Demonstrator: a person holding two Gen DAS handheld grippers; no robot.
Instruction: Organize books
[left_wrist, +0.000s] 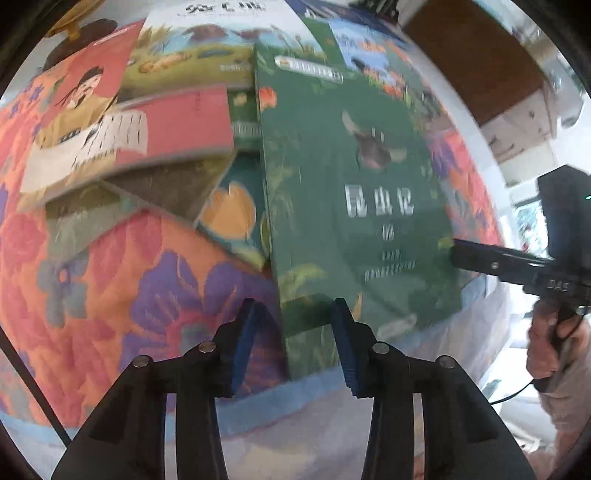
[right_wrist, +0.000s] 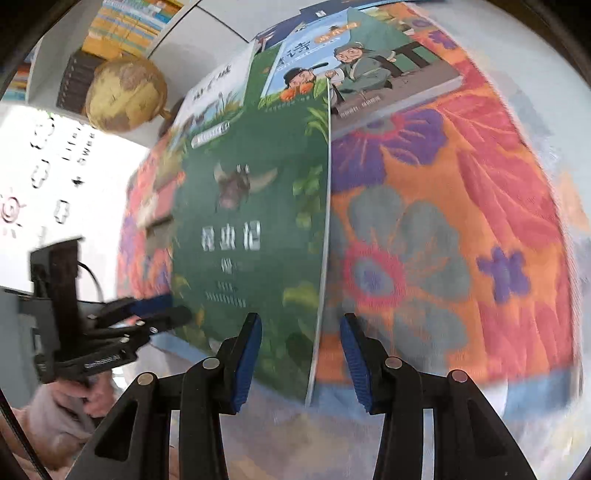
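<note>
green book (left_wrist: 354, 206) sits between both narrowed fingers (left_wrist: 246, 343), red book (left_wrist: 122, 136) beside it.

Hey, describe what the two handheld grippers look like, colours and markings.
Both are black plastic. The left gripper and right gripper have ribbed blue pads lining the jaws and round silver rivets at the pivots. Each handle carries white lettering, too blurred to read, and a thin black cable trails below.

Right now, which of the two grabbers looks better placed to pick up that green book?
Probably the right gripper: the green book's near corner and open page edge sit between its blue pads, which don't yet press on it. The left gripper straddles the other near corner, so it's close; both seem needed.
</note>
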